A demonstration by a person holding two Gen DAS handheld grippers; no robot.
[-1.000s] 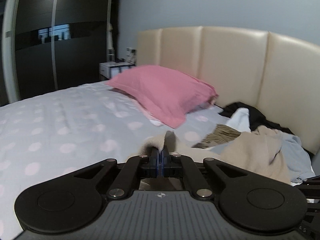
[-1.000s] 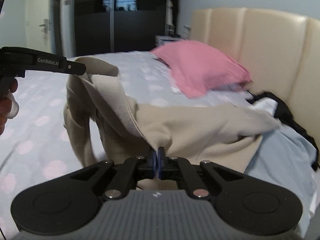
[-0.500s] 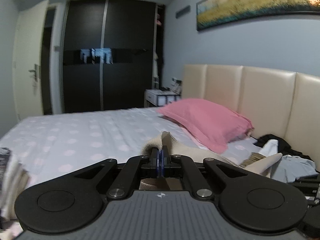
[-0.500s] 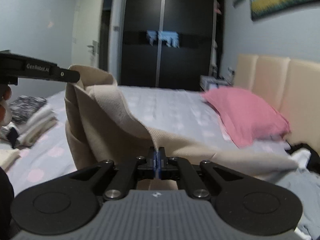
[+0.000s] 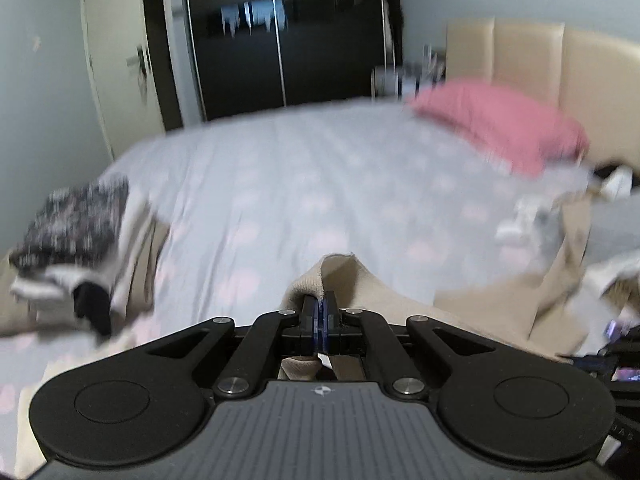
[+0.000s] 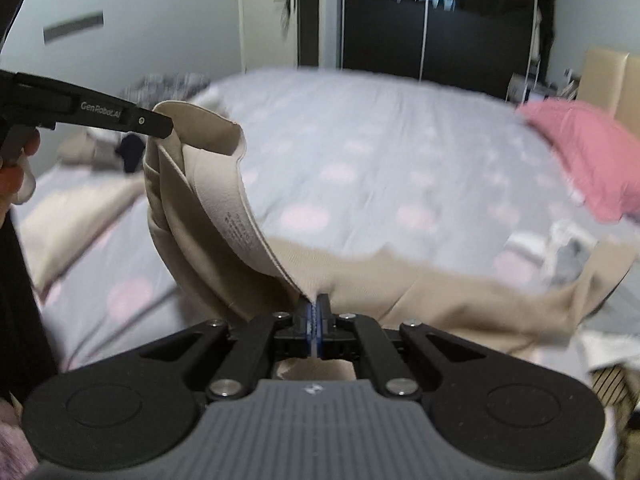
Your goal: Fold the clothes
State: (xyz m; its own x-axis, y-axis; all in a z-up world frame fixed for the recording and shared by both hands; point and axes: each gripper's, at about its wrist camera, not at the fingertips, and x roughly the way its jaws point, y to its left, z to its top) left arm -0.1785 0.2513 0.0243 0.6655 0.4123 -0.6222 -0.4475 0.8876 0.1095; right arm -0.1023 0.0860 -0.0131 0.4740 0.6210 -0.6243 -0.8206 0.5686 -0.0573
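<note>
Grey spotted bedding [image 6: 380,168] fills a bedroom with dark wardrobes [image 5: 280,36] as the left gripper [image 5: 320,308] and right gripper [image 6: 316,308], both clamped tight on the beige garment [image 6: 208,200], hold it stretched above the bed, beside a pink pillow [image 5: 504,120] and folded clothes [image 5: 76,232]
</note>
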